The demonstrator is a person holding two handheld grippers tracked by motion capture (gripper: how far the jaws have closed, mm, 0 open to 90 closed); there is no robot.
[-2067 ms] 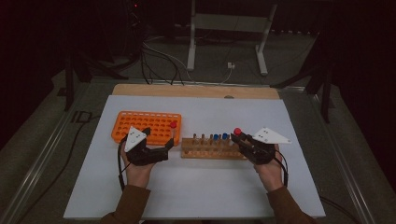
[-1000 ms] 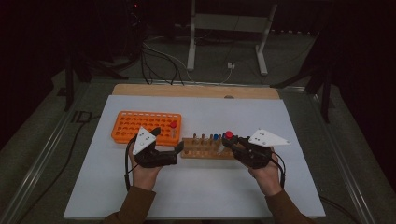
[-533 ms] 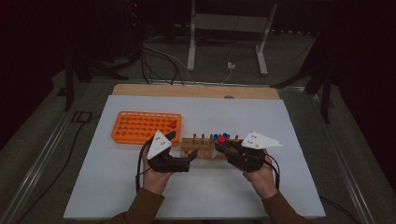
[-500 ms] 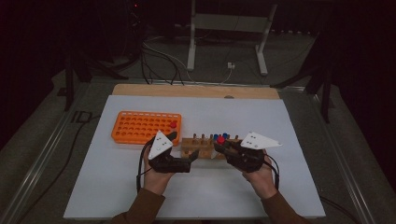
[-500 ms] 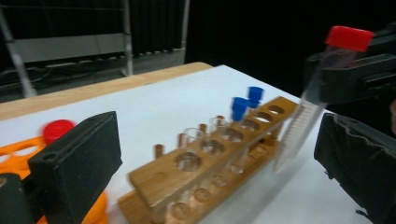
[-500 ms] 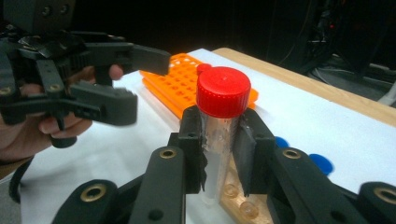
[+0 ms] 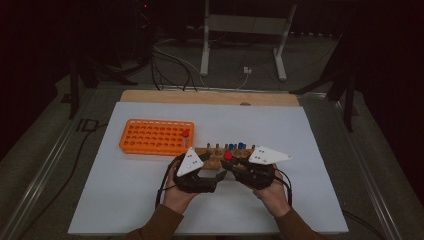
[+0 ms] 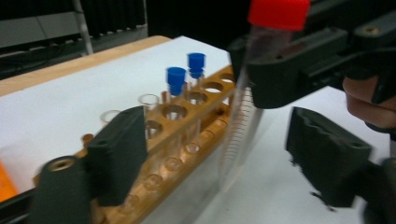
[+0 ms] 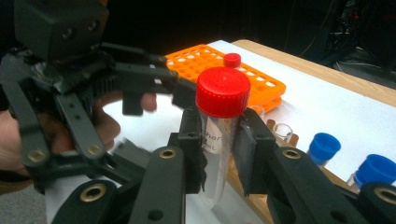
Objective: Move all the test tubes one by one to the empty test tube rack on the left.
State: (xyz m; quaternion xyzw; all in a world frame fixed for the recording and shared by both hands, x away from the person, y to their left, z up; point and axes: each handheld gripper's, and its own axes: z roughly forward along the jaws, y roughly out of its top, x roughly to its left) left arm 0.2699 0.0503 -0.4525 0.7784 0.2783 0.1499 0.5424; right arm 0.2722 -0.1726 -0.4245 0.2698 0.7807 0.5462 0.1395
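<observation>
Right tongs (image 9: 219,154) clamp the red-capped tube (image 9: 219,135) upright just in front of the wooden rack (image 7: 220,152), with the open left tongs (image 8: 233,154) straddling it from 9 o'clock, ready for handover.

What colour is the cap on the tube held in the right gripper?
Red. The cap on the tube shows best in the right gripper view, clamped by the right gripper.

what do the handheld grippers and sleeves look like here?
Both are black linkage frames with brass-coloured pivot rivets and ribbed black jaws. The left gripper and the right gripper each carry a pale three-cornered plate on top and trail a black cable. The sleeves are brown.
</observation>
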